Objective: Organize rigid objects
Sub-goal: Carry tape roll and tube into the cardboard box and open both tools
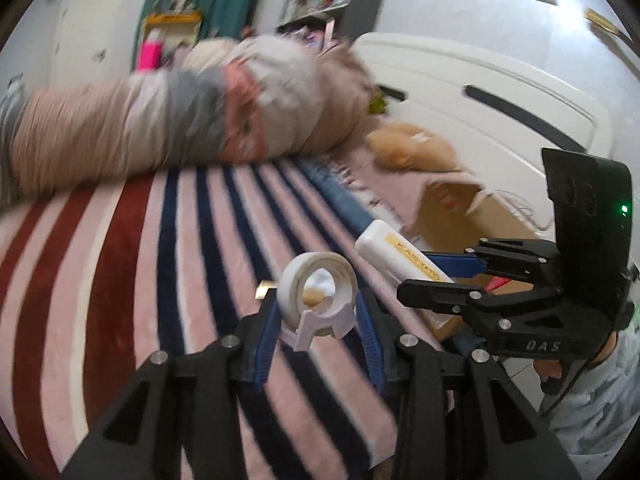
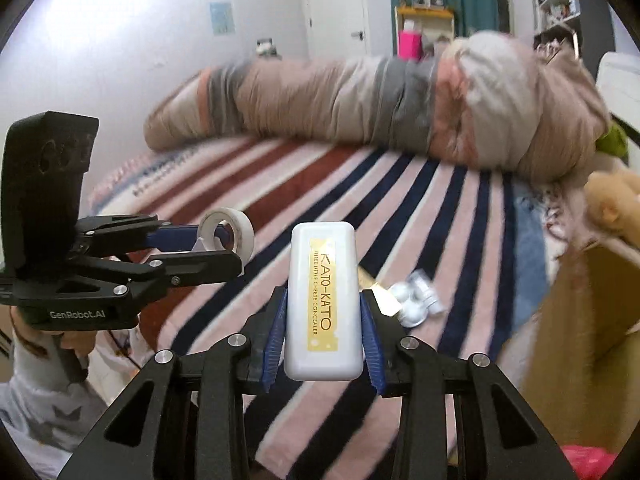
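white case point(image 2: 324, 304) reads "kato-kato"; left tool point(image 2: 224, 248) "genrobot.ai".

I see a striped blanket point(image 2: 400, 208) in pink, navy and dark red covering the bed. A long rolled duvet point(image 2: 400, 100) lies across its far side. A tan plush toy point(image 1: 412, 148) sits near an open cardboard box point(image 2: 592, 328), beside white drawers point(image 1: 480, 92).

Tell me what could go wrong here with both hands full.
1. The tape roll sits loosely between the left hand-held gripper's pads and could slip out.
2. The right hand-held gripper holds the white case only at its lower half; it may tip.
3. Both tools are close and could collide.
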The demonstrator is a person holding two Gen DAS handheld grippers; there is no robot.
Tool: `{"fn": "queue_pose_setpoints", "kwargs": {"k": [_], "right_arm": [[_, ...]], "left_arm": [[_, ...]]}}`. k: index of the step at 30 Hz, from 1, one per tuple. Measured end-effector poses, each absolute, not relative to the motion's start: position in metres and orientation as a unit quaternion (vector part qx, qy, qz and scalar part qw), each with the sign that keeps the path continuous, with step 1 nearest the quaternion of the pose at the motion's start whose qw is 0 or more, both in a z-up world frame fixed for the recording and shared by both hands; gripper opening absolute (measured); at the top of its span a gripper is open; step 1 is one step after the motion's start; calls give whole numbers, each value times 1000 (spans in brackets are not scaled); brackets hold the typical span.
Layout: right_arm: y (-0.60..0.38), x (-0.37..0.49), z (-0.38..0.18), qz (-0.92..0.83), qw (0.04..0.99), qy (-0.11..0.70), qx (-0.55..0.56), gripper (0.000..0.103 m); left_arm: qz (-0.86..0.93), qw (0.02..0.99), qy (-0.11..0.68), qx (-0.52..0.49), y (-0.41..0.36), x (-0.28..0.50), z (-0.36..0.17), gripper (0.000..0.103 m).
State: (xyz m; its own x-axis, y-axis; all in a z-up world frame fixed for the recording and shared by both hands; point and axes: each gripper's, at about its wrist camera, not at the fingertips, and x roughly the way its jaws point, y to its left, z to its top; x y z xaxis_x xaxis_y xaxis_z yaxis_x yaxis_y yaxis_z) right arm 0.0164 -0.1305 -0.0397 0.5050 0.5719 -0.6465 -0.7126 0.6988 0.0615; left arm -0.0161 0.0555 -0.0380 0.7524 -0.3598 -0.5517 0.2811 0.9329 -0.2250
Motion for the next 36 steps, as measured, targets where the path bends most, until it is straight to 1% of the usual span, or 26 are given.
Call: {"fn": "queue_pose_setpoints", "kwargs": {"k": [4, 8, 11, 16, 19, 27, 33, 36], "right_arm": [[-172, 14, -11, 343, 885, 299, -100, 31], [-219, 16, 6, 301, 906, 284, -86, 31], [-259, 27, 10, 259, 918, 290, -82, 31], [-308, 69, -12, 195, 914, 342, -102, 32], [-323, 89, -24, 181, 910, 359, -105, 32], [-343, 89, -30, 191, 915, 348, -73, 32], [-347, 82, -31, 202, 914, 345, -64, 32], [-347, 80, -30, 209, 914, 343, -64, 32]], "left_arm": [[-215, 932, 288, -37, 18, -7, -1, 35], [-246, 927, 284, -2, -29, 8, 20, 35], [-277, 915, 293, 13, -67, 24, 29, 35], [-298, 898, 321, 40, -123, 48, 30, 35], [-311, 886, 340, 49, -148, 63, 29, 35], [-298, 859, 399, 117, -201, 105, 12, 35], [-276, 850, 421, 155, -220, 128, -6, 35], [-269, 851, 422, 159, -221, 132, -10, 38]]}}
